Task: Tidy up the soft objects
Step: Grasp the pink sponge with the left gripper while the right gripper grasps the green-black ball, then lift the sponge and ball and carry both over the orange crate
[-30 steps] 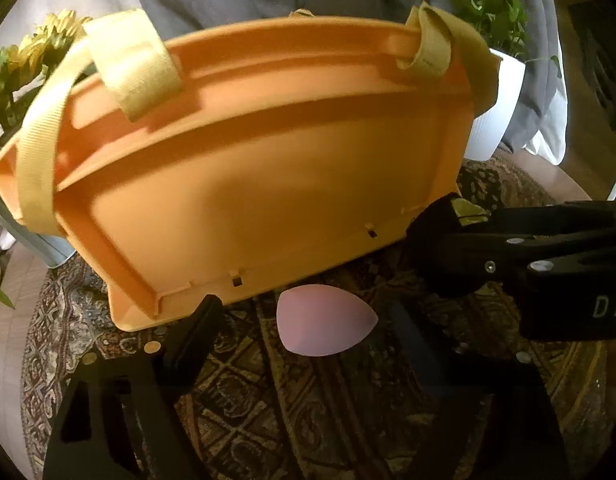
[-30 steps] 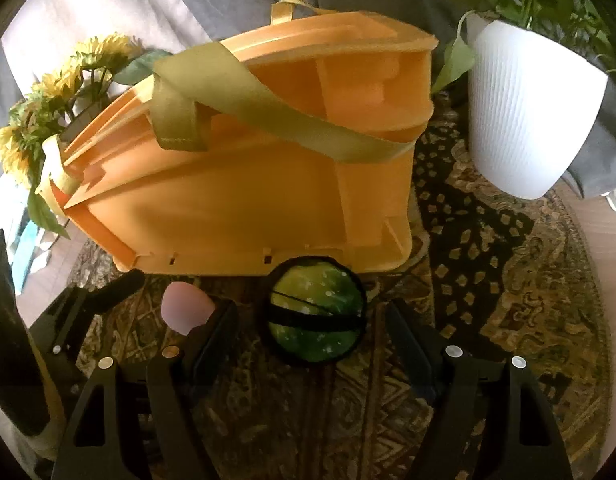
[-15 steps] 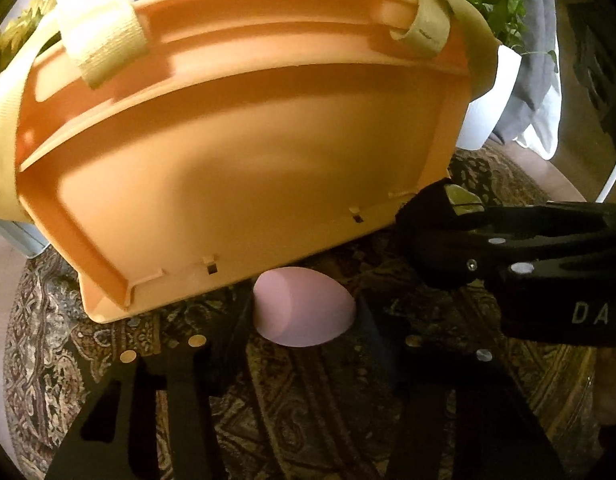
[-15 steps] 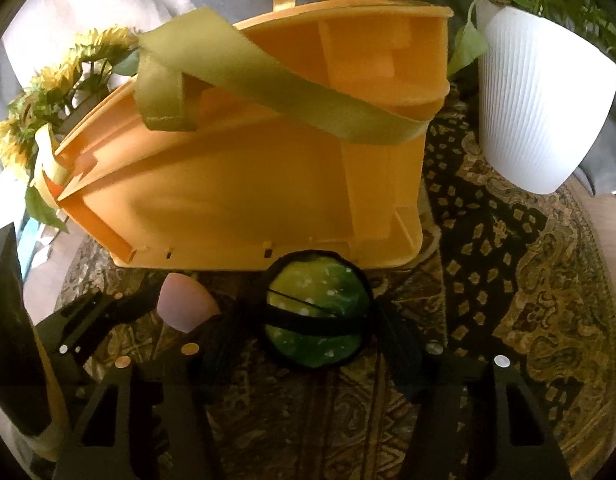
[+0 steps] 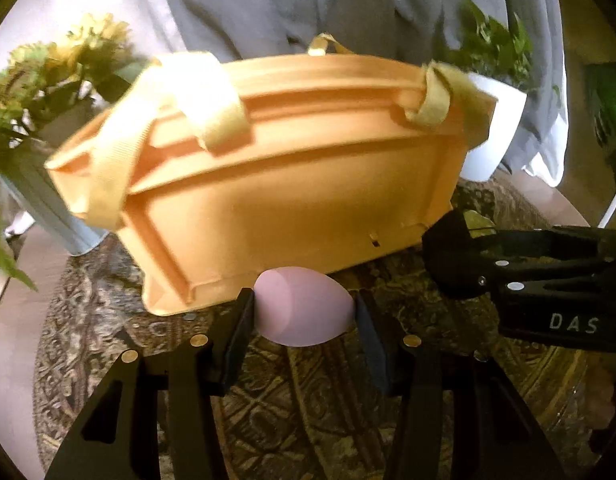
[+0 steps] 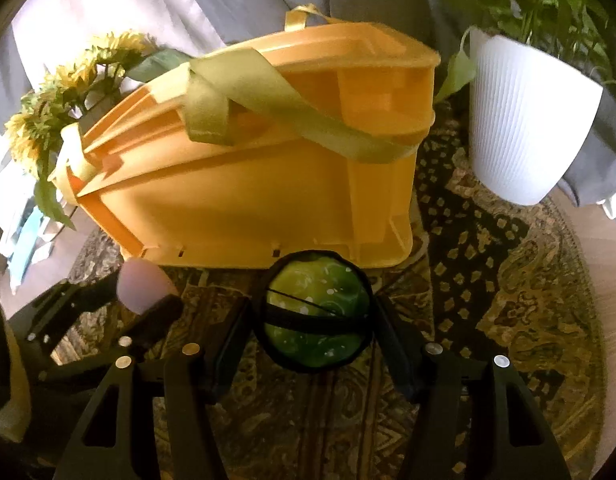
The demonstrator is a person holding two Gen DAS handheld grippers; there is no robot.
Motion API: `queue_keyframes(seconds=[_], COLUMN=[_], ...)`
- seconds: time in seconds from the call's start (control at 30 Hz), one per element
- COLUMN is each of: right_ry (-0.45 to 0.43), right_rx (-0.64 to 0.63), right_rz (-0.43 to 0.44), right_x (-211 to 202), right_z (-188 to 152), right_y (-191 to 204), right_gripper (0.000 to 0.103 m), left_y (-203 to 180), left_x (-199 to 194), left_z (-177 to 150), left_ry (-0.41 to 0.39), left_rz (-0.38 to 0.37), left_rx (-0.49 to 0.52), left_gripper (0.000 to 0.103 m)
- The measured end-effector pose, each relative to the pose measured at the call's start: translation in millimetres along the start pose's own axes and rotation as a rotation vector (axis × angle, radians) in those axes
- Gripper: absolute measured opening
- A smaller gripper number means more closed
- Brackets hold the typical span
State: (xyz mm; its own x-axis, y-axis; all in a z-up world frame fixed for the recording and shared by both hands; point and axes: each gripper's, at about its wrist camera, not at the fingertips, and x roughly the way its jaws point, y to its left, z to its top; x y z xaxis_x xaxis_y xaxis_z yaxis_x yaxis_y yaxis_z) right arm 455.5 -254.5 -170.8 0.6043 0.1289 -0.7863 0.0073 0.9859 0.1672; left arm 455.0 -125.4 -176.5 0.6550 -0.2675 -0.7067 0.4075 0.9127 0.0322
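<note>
An orange plastic basket (image 5: pixel 267 200) with yellow fabric straps stands on a patterned mat; it also shows in the right wrist view (image 6: pixel 267 192). My left gripper (image 5: pixel 303 316) is shut on a pink egg-shaped sponge (image 5: pixel 303 308), held in front of the basket's wall. The sponge also shows in the right wrist view (image 6: pixel 141 286). My right gripper (image 6: pixel 316 316) is shut on a green squishy ball (image 6: pixel 316 312) in a black net, just in front of the basket's right end. The right gripper's body appears in the left wrist view (image 5: pixel 528 276).
A white ribbed plant pot (image 6: pixel 524 132) stands right of the basket. A vase of sunflowers (image 6: pixel 67 92) stands behind its left end. A round patterned mat (image 6: pixel 508 300) covers the table. Grey and white cloth hangs behind.
Both grippers closed: the left on the pink sponge, the right on the green ball. Both have lifted, so the basket now sits lower in view.
</note>
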Motion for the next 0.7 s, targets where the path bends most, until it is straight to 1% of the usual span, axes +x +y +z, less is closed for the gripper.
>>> queue_keyframes(seconds=[0.13, 0.43, 0.7], right_ry=[-0.017, -0.071, -0.166], right_rx=[-0.020, -0.033, -0.063], right_rz=[-0.003, 0.015, 0.004], right_x=[-8.8, -37.4, -71.9], right_z=[0.4, 10.3, 20.9], right_y=[3.4, 14.2, 26.6], right_gripper=[0.062, 0.063, 0.063], left_y=[3.5, 7.4, 8.0], left_x=[-17.5, -52.6, -81.4], left_z=[1.8, 16.5, 30.7], left_ry=[-0.031, -0.105, -0.183], left_rz=[0.024, 0.039, 0.062], left_rx=[-0.013, -0.046, -0.041], left_gripper=[0.050, 0.050, 0.050])
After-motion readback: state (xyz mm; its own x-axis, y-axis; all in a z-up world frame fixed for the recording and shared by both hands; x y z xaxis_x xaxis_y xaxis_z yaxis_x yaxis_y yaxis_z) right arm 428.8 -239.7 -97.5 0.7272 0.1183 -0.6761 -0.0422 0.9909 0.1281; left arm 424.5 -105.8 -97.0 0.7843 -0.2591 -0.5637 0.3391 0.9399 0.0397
